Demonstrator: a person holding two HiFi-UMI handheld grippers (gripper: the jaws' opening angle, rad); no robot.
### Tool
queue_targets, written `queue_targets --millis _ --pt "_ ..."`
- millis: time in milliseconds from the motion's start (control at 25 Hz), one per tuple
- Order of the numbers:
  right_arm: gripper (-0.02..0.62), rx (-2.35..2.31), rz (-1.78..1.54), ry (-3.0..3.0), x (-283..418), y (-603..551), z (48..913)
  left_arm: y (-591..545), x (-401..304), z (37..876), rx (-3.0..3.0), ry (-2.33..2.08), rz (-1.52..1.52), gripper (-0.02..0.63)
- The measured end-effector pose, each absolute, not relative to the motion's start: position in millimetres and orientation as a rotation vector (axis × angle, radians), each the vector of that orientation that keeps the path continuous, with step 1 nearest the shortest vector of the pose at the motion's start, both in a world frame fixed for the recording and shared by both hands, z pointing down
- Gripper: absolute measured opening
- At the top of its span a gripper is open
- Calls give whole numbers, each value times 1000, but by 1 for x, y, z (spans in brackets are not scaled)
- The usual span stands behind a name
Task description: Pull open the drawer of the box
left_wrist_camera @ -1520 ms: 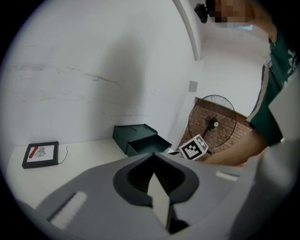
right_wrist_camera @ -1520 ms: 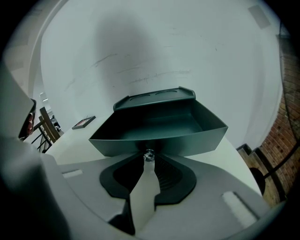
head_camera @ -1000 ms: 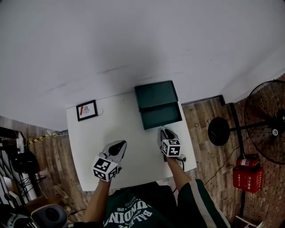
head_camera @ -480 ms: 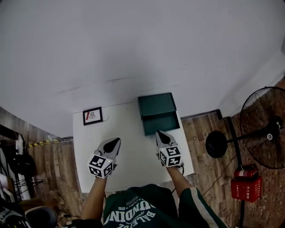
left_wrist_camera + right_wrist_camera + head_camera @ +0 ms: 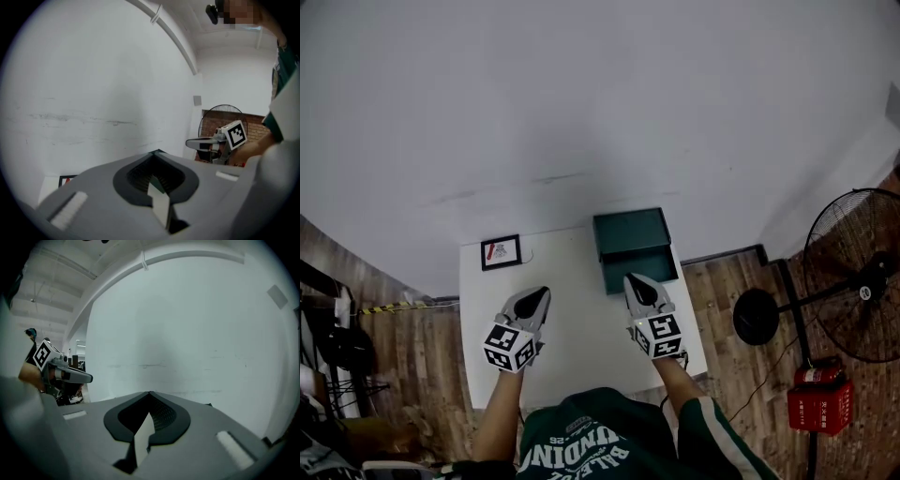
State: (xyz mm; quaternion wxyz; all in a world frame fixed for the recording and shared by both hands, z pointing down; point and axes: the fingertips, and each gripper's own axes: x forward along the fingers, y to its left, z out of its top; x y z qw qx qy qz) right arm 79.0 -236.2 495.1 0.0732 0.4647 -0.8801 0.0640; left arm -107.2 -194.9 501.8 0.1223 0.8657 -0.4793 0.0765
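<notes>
The left gripper (image 5: 157, 151) has its two grey jaws pressed together at the tips, with nothing between them. The right gripper (image 5: 150, 392) is the same, jaws closed tight and empty. Both point nearly level toward a plain white wall (image 5: 197, 324), and each carries a cube (image 5: 508, 348) printed with black-and-white square markers. From the head view, the grippers are held side by side above a white table (image 5: 581, 319), the left one over the table's middle and the right one nearer its right edge. The dark green box (image 5: 628, 228) sits at the far right corner of the table against the wall, and its drawer (image 5: 639, 266) stands pulled out toward the person, just beyond the right gripper's tips. A small black picture frame (image 5: 501, 252) with a red mark lies at the far left corner. The person's green shirt (image 5: 581, 445) bears white lettering, seen upside down and not clearly readable. To the right, on a wooden floor (image 5: 731, 281), stand a black fan (image 5: 860, 277) and a red container (image 5: 814, 405).
</notes>
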Motion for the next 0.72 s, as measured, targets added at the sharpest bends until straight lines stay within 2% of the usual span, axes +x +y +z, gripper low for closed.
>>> queue_targets --millis 720 --pt "2 1398 229 -2614 87 -245 509 -202 -99 509 2513 -1387 225 51"
